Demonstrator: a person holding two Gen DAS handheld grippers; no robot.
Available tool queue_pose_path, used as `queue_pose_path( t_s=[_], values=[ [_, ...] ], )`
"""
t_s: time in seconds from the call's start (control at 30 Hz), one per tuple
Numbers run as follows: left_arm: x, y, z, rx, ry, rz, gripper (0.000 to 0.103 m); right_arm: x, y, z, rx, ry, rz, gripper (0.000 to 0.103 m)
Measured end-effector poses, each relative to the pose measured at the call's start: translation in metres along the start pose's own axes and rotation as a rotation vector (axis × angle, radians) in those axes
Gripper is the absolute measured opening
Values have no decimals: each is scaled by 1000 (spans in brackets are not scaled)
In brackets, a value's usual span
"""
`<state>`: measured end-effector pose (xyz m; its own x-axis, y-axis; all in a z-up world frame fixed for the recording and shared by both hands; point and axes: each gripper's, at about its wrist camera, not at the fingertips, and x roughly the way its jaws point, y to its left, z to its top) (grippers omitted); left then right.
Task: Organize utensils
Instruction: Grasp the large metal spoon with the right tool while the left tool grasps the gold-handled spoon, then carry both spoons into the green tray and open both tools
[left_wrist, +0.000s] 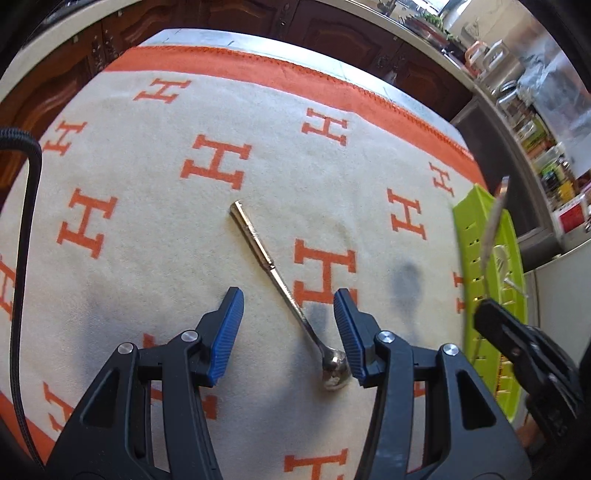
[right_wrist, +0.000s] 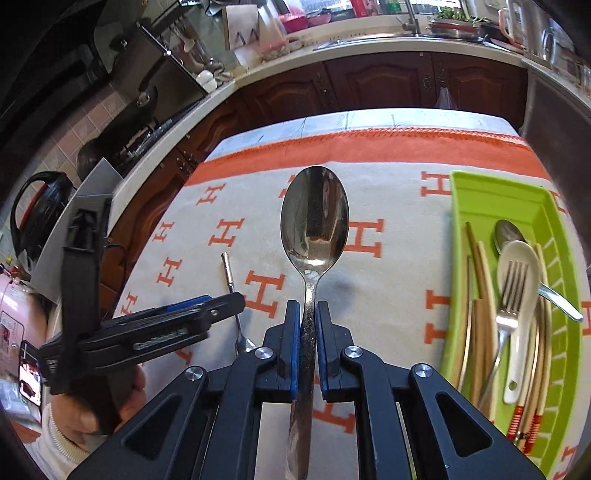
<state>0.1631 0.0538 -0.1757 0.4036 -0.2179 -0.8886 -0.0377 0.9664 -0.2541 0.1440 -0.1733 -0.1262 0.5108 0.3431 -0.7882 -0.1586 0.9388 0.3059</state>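
My right gripper (right_wrist: 307, 314) is shut on the handle of a large steel spoon (right_wrist: 314, 218), lifted above the cloth with its bowl pointing away. In the left wrist view the same spoon (left_wrist: 495, 218) shows edge-on over the green tray (left_wrist: 476, 258), with the right gripper (left_wrist: 484, 306) below it. My left gripper (left_wrist: 288, 306) stands open just above a small teaspoon (left_wrist: 269, 266) with a gold handle that lies on the cloth, its bowl close to the right pad. From the right wrist view that left gripper (right_wrist: 221, 302) hovers over the teaspoon (right_wrist: 229, 273).
A cream cloth (left_wrist: 147, 229) with orange H marks and an orange border covers the table. The green tray (right_wrist: 465, 206) at the right holds chopsticks (right_wrist: 482, 280), a fork (right_wrist: 511, 291), a white spoon (right_wrist: 530, 266) and a metal spoon (right_wrist: 508, 230). Kitchen counters and dark cabinets (right_wrist: 388, 81) stand behind.
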Motion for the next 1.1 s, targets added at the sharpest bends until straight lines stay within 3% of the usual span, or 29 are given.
queue_pose_path(
  t_s=[0.1,0.2,0.27,0.43,0.67,1.1],
  values=[
    [3,-14,-2,41,1,63,47,-17,-9,-7,13,-26,16,7],
    [4,-29,-9,121,-4,153,35,-34,-19,-12,23,-48,31,7],
    [4,-34,-14,170,-7,170,27,-46,-27,-17,35,-61,44,7],
    [-4,-24,-22,216,1,132,12,-62,-43,-26,63,-80,64,7],
    [-8,-4,-23,179,19,79,1,-79,-64,-41,93,-104,74,7],
    [-32,-8,-41,139,-20,3,1,-115,-90,-56,156,-177,130,7]
  ],
)
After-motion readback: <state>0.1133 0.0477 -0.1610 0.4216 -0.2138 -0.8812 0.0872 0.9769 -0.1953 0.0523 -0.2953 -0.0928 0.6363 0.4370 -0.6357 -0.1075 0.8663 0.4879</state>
